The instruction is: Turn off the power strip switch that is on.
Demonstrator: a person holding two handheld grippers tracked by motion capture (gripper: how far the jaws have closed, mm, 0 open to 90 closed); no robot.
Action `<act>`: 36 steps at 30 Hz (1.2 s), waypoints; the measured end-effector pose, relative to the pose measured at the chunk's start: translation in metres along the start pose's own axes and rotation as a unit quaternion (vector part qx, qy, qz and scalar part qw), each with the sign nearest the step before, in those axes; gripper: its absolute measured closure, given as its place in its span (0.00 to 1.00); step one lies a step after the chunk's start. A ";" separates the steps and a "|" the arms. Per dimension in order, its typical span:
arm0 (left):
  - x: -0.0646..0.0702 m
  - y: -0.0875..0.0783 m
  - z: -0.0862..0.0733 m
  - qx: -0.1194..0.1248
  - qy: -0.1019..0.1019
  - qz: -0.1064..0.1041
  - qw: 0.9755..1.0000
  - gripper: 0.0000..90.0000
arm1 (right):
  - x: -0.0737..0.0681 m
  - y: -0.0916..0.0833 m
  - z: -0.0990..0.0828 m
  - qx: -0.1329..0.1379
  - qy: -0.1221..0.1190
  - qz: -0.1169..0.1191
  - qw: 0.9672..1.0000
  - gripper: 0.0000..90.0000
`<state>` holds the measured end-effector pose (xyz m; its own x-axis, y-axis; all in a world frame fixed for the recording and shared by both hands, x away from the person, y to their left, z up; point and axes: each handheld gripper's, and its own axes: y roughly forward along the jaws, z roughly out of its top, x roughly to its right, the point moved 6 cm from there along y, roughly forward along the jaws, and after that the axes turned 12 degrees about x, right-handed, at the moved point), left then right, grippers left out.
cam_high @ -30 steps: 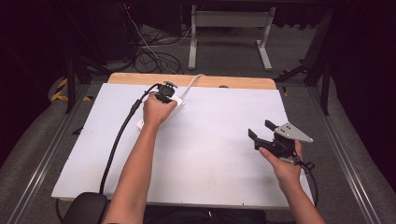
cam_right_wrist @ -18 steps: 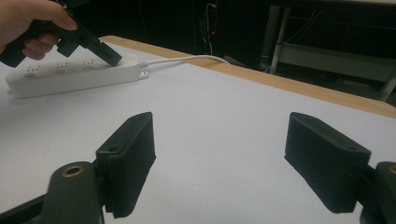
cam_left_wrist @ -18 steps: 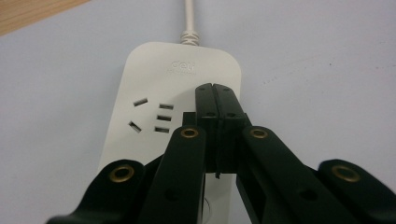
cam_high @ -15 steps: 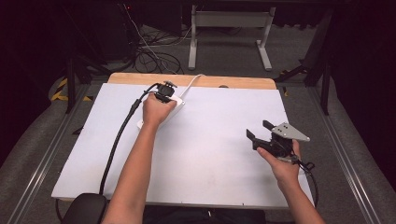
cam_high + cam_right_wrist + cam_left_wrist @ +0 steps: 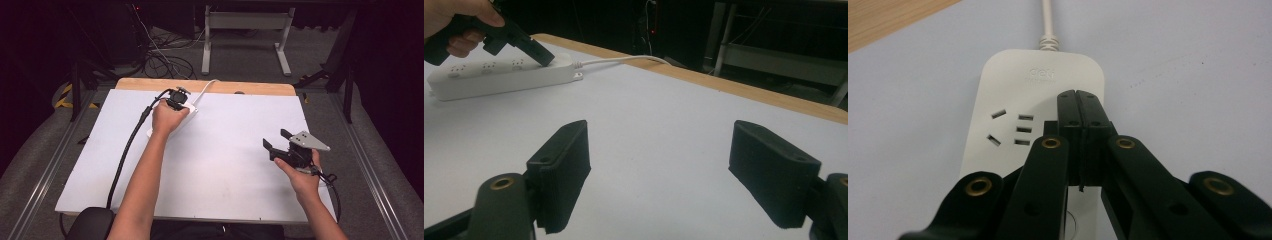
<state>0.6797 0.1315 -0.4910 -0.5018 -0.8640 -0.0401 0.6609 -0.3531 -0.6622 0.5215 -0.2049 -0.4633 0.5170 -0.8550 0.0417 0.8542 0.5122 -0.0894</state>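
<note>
Power strip [image 5: 172, 117] sits at your 11 o'clock on the table [image 5: 230, 150], long axis toward its cord [image 5: 205, 87]. Left gripper [image 5: 1079, 97] is on it: jaws closed, empty, tips on its cord end beside a socket. Right gripper [image 5: 278, 141] at 2 o'clock, jaws wide apart; its view shows the strip's side.

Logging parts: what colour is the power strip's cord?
White, like the power strip; the cord shows best in the right gripper view.
</note>
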 end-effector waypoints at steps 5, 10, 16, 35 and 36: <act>-0.002 0.000 0.000 0.001 -0.008 -0.008 1.000 1.00 | 0.000 0.000 0.000 -0.001 0.001 0.000 1.000 0.27; -0.005 -0.001 0.002 0.011 -0.026 -0.015 0.999 1.00 | 0.000 0.000 -0.001 -0.001 0.000 0.001 1.000 0.27; -0.004 0.001 0.003 0.026 -0.024 -0.009 0.999 1.00 | 0.001 0.001 -0.001 0.000 0.002 0.000 1.000 0.27; -0.038 -0.093 0.008 0.206 -0.029 0.017 0.978 1.00 | 0.003 0.001 0.000 0.002 0.002 -0.003 1.000 0.28; -0.039 -0.100 0.005 0.215 -0.030 0.018 0.976 1.00 | 0.003 0.002 0.001 0.001 0.001 -0.004 1.000 0.28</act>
<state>0.6359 0.1987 -0.4189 -0.4499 -0.8931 -0.0055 0.8567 -0.4298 -0.2850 0.5248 -0.2064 -0.4628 0.5105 -0.8589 0.0411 0.8581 0.5058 -0.0878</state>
